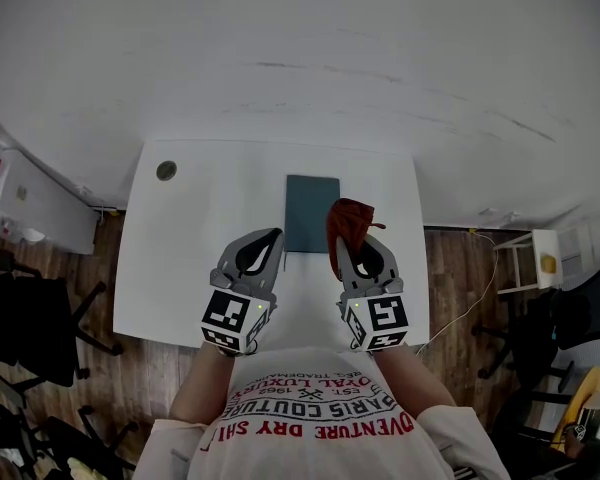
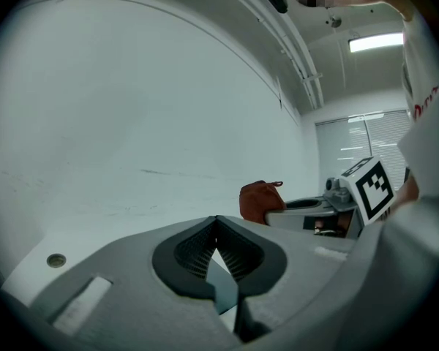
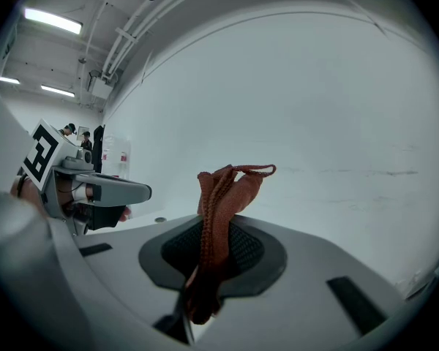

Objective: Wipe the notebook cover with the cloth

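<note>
A dark teal notebook (image 1: 311,212) lies flat near the middle of the white table (image 1: 200,228). My right gripper (image 1: 362,247) is shut on a rust-brown cloth (image 1: 348,224); the cloth (image 3: 221,203) sticks up between its jaws and hangs beside the notebook's right edge. My left gripper (image 1: 257,251) hovers just left of the notebook's near corner, jaws shut with nothing between them (image 2: 216,229). A sliver of the notebook (image 2: 221,282) shows below its tips. The cloth (image 2: 259,199) and right gripper appear to the right in the left gripper view.
A small round grommet (image 1: 166,170) sits at the table's far left corner. A white cabinet (image 1: 35,198) and black chairs (image 1: 25,338) stand on the left. A small white stand (image 1: 525,258) and more chairs are on the right. A white wall lies behind the table.
</note>
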The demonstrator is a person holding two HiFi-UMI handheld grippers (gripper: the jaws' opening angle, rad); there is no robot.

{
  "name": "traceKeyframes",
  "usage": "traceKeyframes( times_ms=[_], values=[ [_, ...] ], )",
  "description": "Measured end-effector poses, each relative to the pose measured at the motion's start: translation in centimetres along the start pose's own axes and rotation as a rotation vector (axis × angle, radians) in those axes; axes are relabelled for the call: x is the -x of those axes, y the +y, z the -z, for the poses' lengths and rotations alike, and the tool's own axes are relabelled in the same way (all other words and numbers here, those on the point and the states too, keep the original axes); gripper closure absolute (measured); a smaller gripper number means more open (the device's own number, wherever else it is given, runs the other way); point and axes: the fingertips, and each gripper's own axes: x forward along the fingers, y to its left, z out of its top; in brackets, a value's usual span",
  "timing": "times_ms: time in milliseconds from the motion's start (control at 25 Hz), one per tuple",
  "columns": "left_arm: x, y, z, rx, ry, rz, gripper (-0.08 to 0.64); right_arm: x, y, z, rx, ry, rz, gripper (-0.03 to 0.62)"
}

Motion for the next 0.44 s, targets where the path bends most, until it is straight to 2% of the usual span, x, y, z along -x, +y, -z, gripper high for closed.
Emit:
traceKeyframes(
  times_ms=[440],
  values=[
    [-0.08,-0.03,0.23,-0.002,0.009,0.002,0.551,-0.31,-0.19,0.53,-0.001,0.014,0.008,0.522]
  ],
)
